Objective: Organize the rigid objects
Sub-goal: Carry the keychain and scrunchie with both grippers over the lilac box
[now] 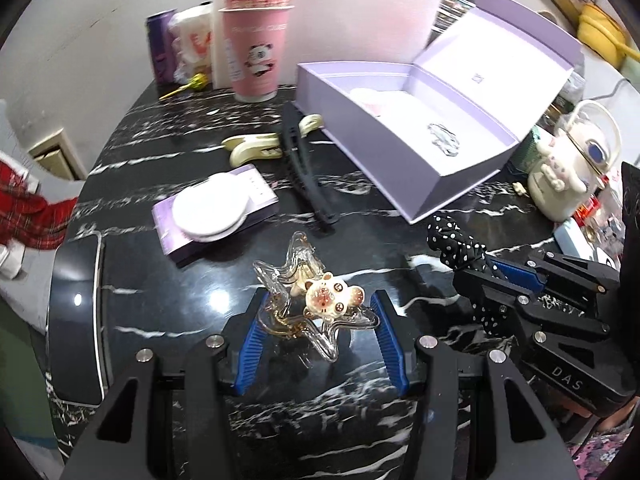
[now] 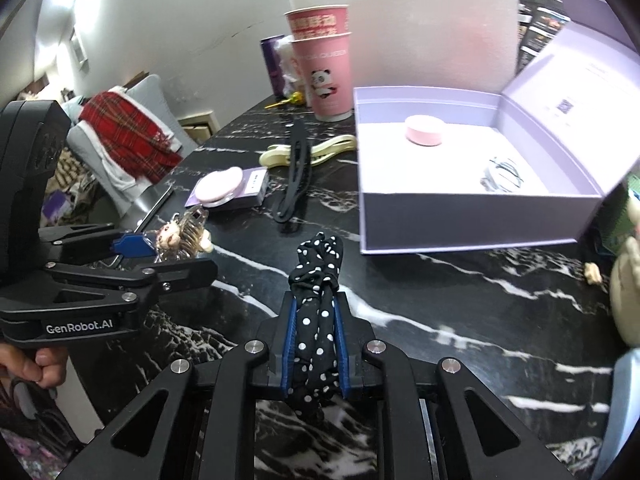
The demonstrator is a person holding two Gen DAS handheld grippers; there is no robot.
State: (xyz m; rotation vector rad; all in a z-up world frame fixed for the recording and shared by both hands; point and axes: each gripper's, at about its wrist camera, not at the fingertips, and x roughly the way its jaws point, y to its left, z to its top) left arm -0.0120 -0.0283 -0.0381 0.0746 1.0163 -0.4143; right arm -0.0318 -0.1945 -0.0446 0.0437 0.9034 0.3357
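While left claw (image 1: 316,312) pinches star clip (image 1: 304,300), right claw (image 2: 316,320) pinches dotted headband (image 2: 316,280), ends hidden.

White letters reading "GenRobot.AI" stand on the black body of the left gripper (image 2: 132,254) in the right wrist view. "DAS" stands in pale letters on the body of the right gripper (image 1: 508,276) in the left wrist view. The pink paper cup (image 2: 326,80) bears faint lettering ending in "QUEEN" above a panda drawing; the red band's characters on the cup nested inside it are too blurred to read.
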